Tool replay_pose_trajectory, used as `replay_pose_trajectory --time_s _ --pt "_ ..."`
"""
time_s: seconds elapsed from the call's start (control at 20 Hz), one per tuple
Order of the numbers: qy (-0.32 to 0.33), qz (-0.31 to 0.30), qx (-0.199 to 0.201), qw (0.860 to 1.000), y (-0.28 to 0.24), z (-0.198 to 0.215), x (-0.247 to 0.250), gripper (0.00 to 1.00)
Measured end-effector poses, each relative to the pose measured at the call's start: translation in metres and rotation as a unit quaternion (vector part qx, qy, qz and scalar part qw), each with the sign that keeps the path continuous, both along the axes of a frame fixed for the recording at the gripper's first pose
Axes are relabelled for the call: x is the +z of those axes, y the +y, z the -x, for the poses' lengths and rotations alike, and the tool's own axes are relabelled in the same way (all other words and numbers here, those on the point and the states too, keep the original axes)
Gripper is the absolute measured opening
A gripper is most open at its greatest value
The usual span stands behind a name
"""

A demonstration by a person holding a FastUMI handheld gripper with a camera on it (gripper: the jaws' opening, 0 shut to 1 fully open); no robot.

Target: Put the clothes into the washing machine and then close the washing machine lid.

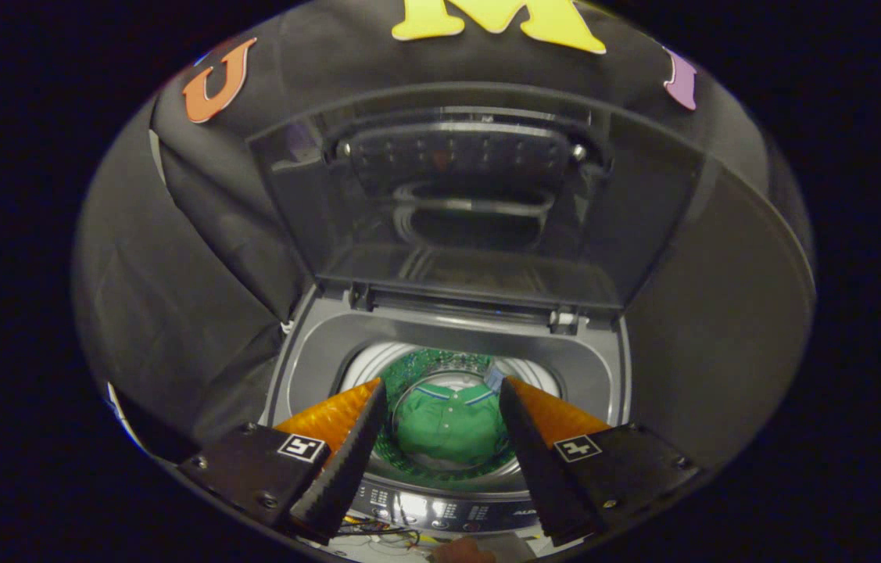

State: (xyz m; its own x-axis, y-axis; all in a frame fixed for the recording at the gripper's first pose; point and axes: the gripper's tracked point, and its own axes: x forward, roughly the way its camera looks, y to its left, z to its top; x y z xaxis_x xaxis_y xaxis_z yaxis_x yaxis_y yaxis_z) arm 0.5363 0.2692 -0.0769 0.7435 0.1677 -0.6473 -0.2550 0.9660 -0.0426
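The tool [444, 391] is hovering above the washing machine [604, 375] with its fingers [346, 446] standing apart and gripping nothing. Black cloth [198, 266] is draping the booth behind and beside the machine. Just below the fingers, the control panel [448, 512] is running along the machine's near edge, with loose wires [377, 533] lying beside it. Between the fingers and beyond them, the drum [440, 363] is holding a green shirt [449, 426], which is lying flat at the bottom with its striped collar [448, 391] pointing towards the hinge side. The transparent lid [479, 203] is standing raised behind the opening.
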Motion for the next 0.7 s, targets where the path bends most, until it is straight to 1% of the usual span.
replay_pose_trajectory --time_s 0.25,0.5,0.65,0.7 --pt "-0.07 -0.024 0.002 0.997 -0.009 0.006 0.08 0.92" --pt "-0.147 -0.04 0.019 0.988 -0.009 0.001 0.174 0.91" --pt "-0.182 -0.05 0.026 0.982 -0.001 -0.02 0.22 0.91" --pt "-0.188 -0.051 0.025 0.981 -0.001 -0.031 0.229 0.92"
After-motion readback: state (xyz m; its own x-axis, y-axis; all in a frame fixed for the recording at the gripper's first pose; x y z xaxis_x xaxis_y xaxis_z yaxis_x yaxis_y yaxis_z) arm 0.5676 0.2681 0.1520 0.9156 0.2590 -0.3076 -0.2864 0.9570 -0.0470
